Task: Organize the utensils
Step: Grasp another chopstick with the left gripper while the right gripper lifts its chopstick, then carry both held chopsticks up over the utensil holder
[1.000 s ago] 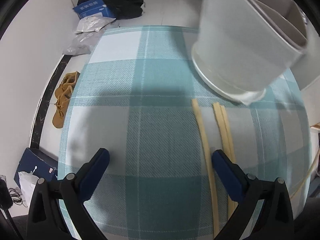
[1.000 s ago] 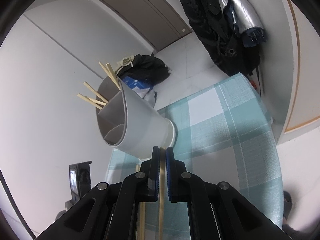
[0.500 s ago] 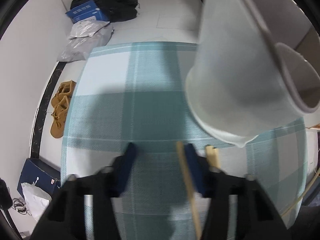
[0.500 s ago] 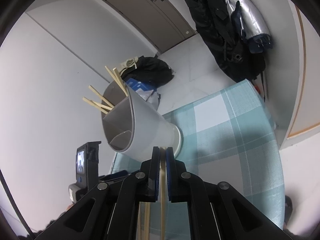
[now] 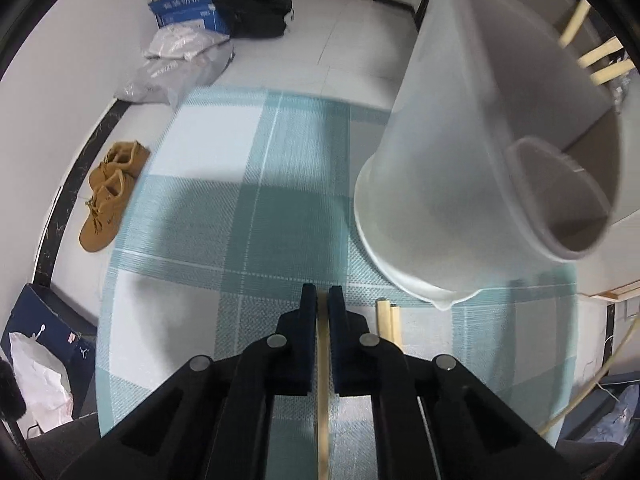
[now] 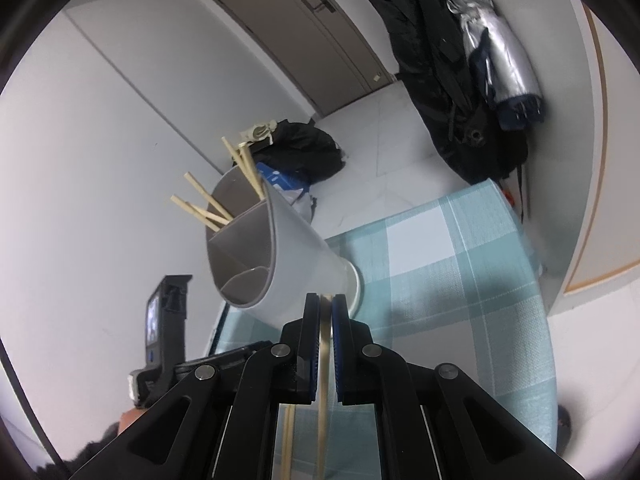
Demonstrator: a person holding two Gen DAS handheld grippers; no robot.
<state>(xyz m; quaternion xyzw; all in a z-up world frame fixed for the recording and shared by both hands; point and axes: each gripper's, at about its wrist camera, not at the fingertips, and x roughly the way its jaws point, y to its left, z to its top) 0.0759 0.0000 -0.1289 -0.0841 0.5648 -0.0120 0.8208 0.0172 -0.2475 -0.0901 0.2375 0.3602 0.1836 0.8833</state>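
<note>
Step in hand: pick-up of loose chopsticks for the holder, both tools loaded. Left tool (image 5: 323, 312): jaws have just been closing and now pinch one chopstick (image 5: 322, 400) that runs lengthwise between the pads, its near end passing out of view at the bottom edge; it points steeply down at the tabletop (image 5: 200, 240), which is covered in teal check cloth. Just right of this tool: two more chopsticks (image 5: 388, 320) lying side by side on the cloth, not gripped, their far ends near the holder's foot. Right tool (image 6: 326, 312): pressed together on another chopstick (image 6: 323, 380), held along its line; a further stick (image 6: 288, 432) shows below and to the left of it, loose. Holder (image 6: 288, 264): white divided cup, standing on the tabletop just beyond both tools, up and to the right in the left view; several chopsticks (image 6: 208, 208) already stand in its far compartment, while the near compartments look empty. Next move, as judged: lift each stick clear of the cloth, tip it towards upright, bring its end over the rim and release; the pinch is slim, so a stick may swivel. Beyond: shoes (image 5: 108, 192), bags and boxes on the floor.
</note>
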